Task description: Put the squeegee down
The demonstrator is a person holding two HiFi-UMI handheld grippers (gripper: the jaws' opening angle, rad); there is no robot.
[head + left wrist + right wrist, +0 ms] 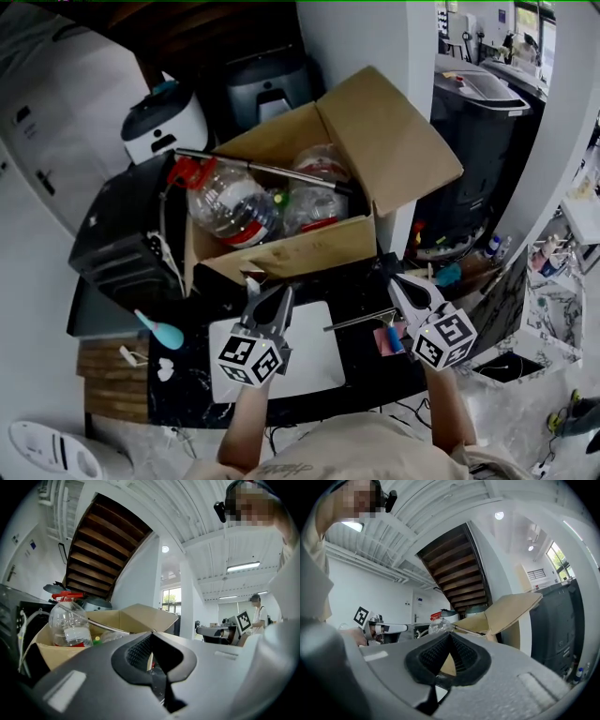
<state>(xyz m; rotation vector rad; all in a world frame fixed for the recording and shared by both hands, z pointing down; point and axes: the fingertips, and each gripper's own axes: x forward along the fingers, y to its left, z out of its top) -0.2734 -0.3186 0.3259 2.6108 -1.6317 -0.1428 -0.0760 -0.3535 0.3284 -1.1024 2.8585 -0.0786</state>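
The squeegee, a thin metal bar with a blue and pink grip, lies on the black table just left of my right gripper. My right gripper hovers above the table with its jaws shut and nothing in them; in the right gripper view the pads meet. My left gripper hangs over the white board, jaws together and holding nothing, as the left gripper view also shows. Both point level toward the cardboard box.
The open cardboard box holds a big clear bottle with a red cap and a long metal rod across it. A black machine stands at left, a teal brush beside it, dark bins at right.
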